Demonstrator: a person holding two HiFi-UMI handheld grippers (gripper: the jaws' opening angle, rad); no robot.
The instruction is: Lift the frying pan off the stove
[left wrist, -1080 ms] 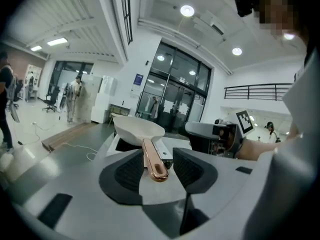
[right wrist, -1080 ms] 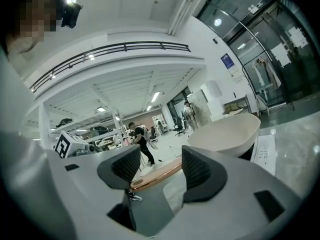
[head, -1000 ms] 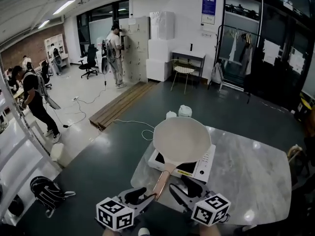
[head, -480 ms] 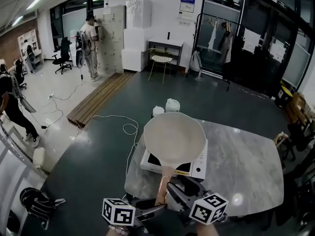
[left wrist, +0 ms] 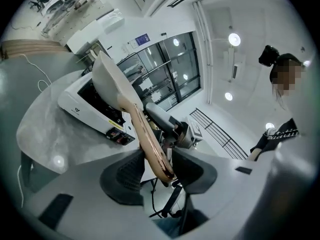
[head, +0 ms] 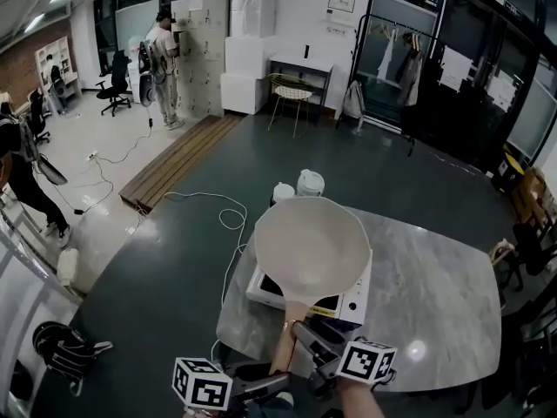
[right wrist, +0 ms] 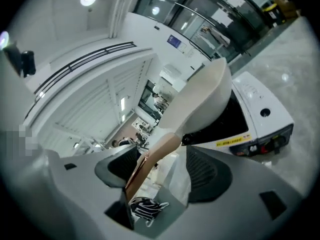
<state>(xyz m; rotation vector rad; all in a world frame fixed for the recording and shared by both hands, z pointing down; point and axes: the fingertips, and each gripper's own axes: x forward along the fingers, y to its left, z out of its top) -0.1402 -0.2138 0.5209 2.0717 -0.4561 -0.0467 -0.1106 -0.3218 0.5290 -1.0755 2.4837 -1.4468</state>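
Note:
The cream frying pan (head: 312,246) hangs tilted over the white induction stove (head: 352,301), its bowl raised above the black cooktop (right wrist: 235,111). Its copper-coloured handle (head: 285,345) points toward me. My left gripper (head: 277,378) is at the handle's end; its jaws are closing and both pads touch the handle (left wrist: 150,144). My right gripper (head: 312,342) sits a little further up the handle. Its jaws are opening: the handle (right wrist: 150,161) lies against one pad, with a gap to the other. The pan (left wrist: 111,81) rises steeply above the stove (left wrist: 82,104) in the left gripper view.
The stove stands on a marble table (head: 435,277) near its left edge. Two white lidded containers (head: 310,182) stand at the table's far edge. A white cable (head: 228,219) and a black bag (head: 61,342) lie on the floor at left. People stand far back left.
The left gripper has moved in under the handle's end and closed around it. The right gripper's jaws have widened. The pan sits higher and nearer in the head view.

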